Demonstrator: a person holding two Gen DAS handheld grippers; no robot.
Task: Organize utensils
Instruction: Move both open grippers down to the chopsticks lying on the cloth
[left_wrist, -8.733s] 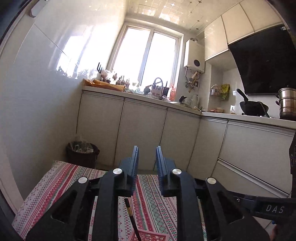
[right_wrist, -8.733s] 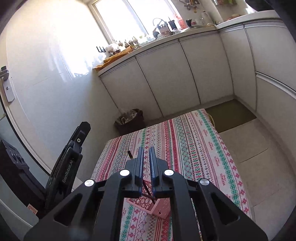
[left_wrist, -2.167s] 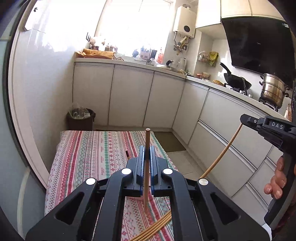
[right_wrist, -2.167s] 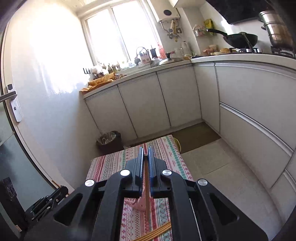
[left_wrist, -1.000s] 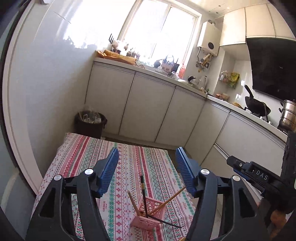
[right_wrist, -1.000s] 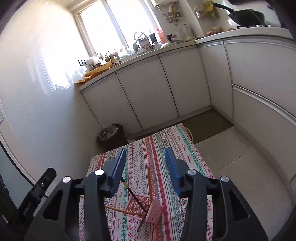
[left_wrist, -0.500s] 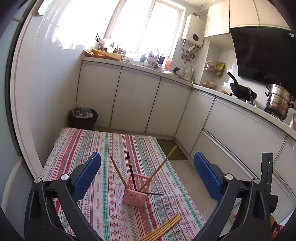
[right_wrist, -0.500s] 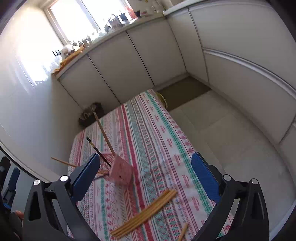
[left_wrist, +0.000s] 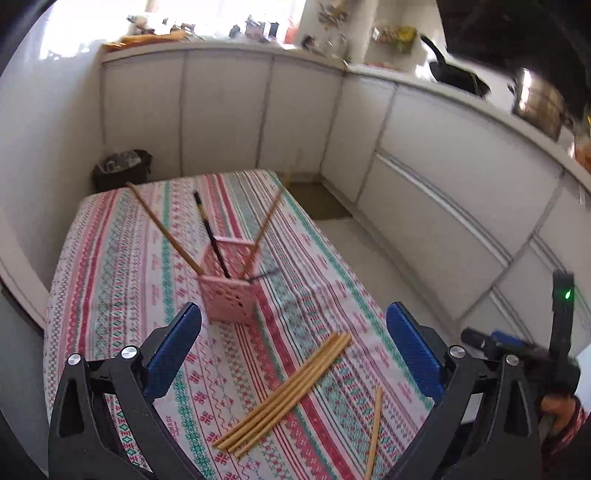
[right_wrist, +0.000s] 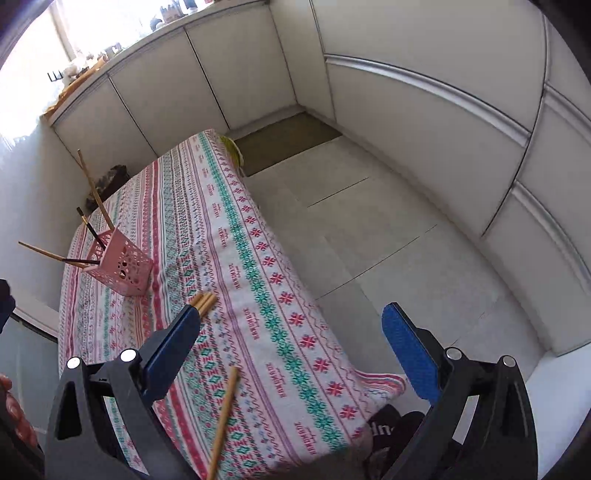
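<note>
Pink basket (left_wrist: 229, 295) on table (left_wrist: 110, 258); we hold left gripper (left_wrist: 293, 349), right gripper (right_wrist: 301, 347) wide open, empty, above loose chopsticks (left_wrist: 288, 387).

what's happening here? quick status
A person with a handheld gripper in each hand is sorting chopsticks into a pink basket on a patterned tablecloth. The basket already holds two wooden chopsticks and some dark ones. Both the left gripper and the right gripper have just opened wide and hold nothing. A bundle of wooden chopsticks and a single chopstick lie loose on the cloth near the grippers, not yet picked up.
</note>
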